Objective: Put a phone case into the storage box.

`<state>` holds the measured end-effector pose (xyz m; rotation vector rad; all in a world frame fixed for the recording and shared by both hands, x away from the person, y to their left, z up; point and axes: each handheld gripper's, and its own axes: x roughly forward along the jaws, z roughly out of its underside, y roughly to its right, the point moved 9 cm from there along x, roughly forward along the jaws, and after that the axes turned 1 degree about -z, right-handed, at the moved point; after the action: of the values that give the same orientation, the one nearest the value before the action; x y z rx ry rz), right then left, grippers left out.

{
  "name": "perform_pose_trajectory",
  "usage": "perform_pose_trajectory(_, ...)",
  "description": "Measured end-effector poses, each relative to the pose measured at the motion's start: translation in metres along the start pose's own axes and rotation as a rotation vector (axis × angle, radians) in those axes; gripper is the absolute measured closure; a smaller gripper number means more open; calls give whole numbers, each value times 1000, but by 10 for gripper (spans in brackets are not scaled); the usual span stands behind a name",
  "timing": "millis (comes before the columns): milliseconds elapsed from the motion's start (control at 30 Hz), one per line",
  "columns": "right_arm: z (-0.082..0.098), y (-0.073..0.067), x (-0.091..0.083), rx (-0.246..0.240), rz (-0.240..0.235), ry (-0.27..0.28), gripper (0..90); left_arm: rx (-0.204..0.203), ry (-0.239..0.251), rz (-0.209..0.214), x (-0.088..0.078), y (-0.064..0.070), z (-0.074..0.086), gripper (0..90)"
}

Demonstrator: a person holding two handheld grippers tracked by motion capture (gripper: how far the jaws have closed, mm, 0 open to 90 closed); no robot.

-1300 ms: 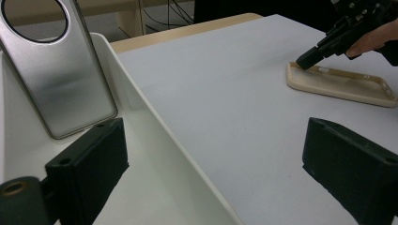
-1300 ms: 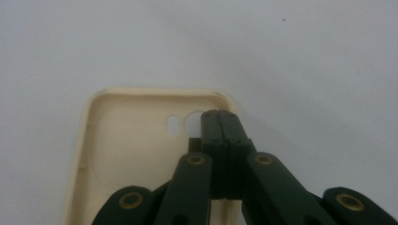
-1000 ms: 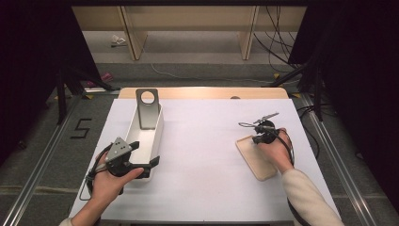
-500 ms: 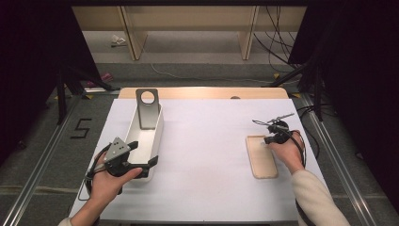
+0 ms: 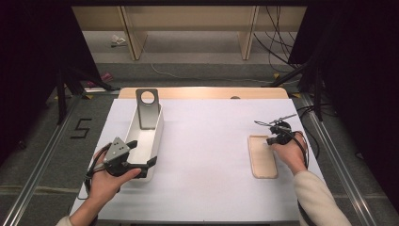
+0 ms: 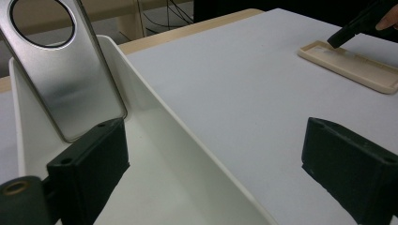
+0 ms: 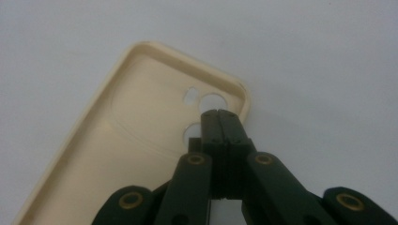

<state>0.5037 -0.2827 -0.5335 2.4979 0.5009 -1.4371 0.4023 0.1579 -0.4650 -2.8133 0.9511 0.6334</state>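
So my right claw (image 7: 220,115) is pinched fully closed with nothing between the jaws, its tip pressed down inside the beige phone case (image 5: 262,156), right at the camera-hole end. The case lies open side up near the right edge of the tabletop (image 5: 207,141), long side running front to back. My left claw (image 5: 141,153) is spread wide open and grabbing nothing, straddling the near end of the white bin (image 5: 155,136) on the left side of the tabletop, one jaw inside it and one outside over its right wall. A metal stand (image 6: 61,70) with a round hole leans up in the far end of that bin. Progress-wise I'd say it's early: the case isn't in the bin, it's well apart from it, and I don't have a real grip on it, just a poke. Grabbing and moving it is all left to do, I reckon.
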Motion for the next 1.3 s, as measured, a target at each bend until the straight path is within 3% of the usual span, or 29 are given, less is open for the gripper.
perform_pose_trajectory(267, 1, 2, -2, -2, 1, 7, 894, 10, -6, 2, 0, 1, 1, 74)
perform_pose_trajectory(433, 1, 2, -5, -65, 18, 7, 742, 15, -10, 7, 0, 1, 1, 75)
perform_pose_trajectory(567, -5, -3, -13, -196, 40, 39, 437, 13, -14, 5, 1, 1, 2, 75)
perform_pose_trajectory(733, -5, -14, -25, -351, 27, 53, 257, 11, -15, 8, 1, 2, 3, 74)
perform_pose_trajectory(767, -4, -16, -27, -392, 20, 54, 241, 11, -15, 10, 1, 2, 3, 74)
perform_pose_trajectory(800, 0, -21, -31, -489, 9, 33, 219, 11, -15, 10, 1, 2, 3, 75)
perform_pose_trajectory(867, 1, -23, -32, -516, 4, 24, 216, 12, -15, 9, 1, 2, 3, 75)
perform_pose_trajectory(900, 7, -29, -36, -592, -21, -13, 205, 9, -15, 9, 1, 2, 3, 75)
perform_pose_trajectory(933, 7, -29, -36, -592, -21, -13, 205, 10, -15, 9, 1, 2, 3, 75)
perform_pose_trajectory(967, 14, -35, -38, -656, -56, -56, 215, 10, -16, 9, 1, 2, 3, 75)
perform_pose_trajectory(1000, 14, -35, -38, -656, -56, -56, 215, 10, -16, 9, 1, 2, 3, 75)
perform_pose_trajectory(1133, 26, -42, -39, -734, -83, -142, 215, 10, -16, 9, 1, 2, 3, 74)
perform_pose_trajectory(1300, 32, -47, -41, -778, -94, -183, 221, 8, -15, 8, 1, 1, 3, 75)
